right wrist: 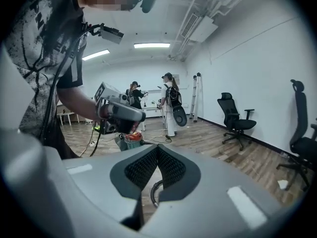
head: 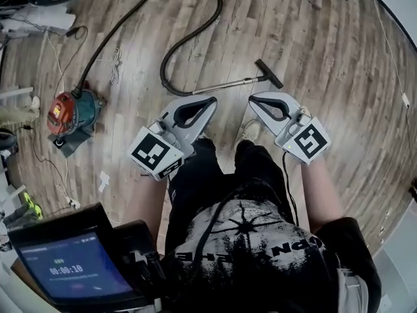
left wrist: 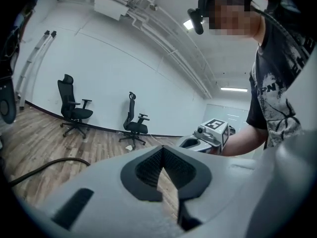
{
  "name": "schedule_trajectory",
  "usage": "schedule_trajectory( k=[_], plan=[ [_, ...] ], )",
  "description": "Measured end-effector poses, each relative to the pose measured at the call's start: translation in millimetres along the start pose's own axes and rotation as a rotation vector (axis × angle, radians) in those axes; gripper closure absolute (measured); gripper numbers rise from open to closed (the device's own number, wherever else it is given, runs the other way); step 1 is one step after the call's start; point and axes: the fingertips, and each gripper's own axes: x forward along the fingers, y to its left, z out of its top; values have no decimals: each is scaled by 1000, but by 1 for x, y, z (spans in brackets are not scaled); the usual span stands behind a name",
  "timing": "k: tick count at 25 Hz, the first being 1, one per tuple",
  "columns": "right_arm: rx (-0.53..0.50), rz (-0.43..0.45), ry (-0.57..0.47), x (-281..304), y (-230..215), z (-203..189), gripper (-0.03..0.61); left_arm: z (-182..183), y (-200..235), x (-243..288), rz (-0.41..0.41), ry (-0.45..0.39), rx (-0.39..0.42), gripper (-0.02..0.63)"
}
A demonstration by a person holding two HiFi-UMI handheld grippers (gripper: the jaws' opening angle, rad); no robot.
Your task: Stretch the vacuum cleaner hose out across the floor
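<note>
In the head view a red and teal vacuum cleaner [head: 71, 113] stands on the wooden floor at the left. Its black hose [head: 130, 12] arcs away to the far side, loops back and joins a metal wand [head: 225, 85] with a black floor nozzle [head: 268, 74]. My left gripper [head: 213, 100] and right gripper [head: 252, 100] hover side by side just short of the wand, both shut and empty. A stretch of hose [left wrist: 44, 165] lies left of my left gripper [left wrist: 162, 150]. Below my right gripper [right wrist: 157, 150] a bend of hose [right wrist: 154, 192] shows, with the vacuum cleaner [right wrist: 130, 142] beyond.
A screen with a timer [head: 71, 266] sits at the lower left. Thin cables [head: 58, 57] trail over the floor near the vacuum. Office chairs [left wrist: 73, 110] [right wrist: 235, 118] stand by the white walls. Two people [right wrist: 171, 103] and a ladder [right wrist: 195, 95] are at the far end.
</note>
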Motion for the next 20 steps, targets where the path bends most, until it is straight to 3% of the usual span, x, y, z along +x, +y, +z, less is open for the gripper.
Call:
schedule_trajectory(
  k=[4, 9, 14, 20],
  plan=[
    [-37, 43, 115, 19, -17, -62, 568, -21, 33, 30, 20, -65, -11, 612],
    [-27, 20, 213, 67, -25, -177, 517, -107, 62, 70, -90, -69, 17, 612],
    [-60, 58, 317, 144, -30, -345, 435, -219, 109, 107, -154, -89, 55, 612],
    [-136, 171, 562, 228, -22, -572, 374, -345, 180, 148, -142, -118, -10, 612]
  ],
)
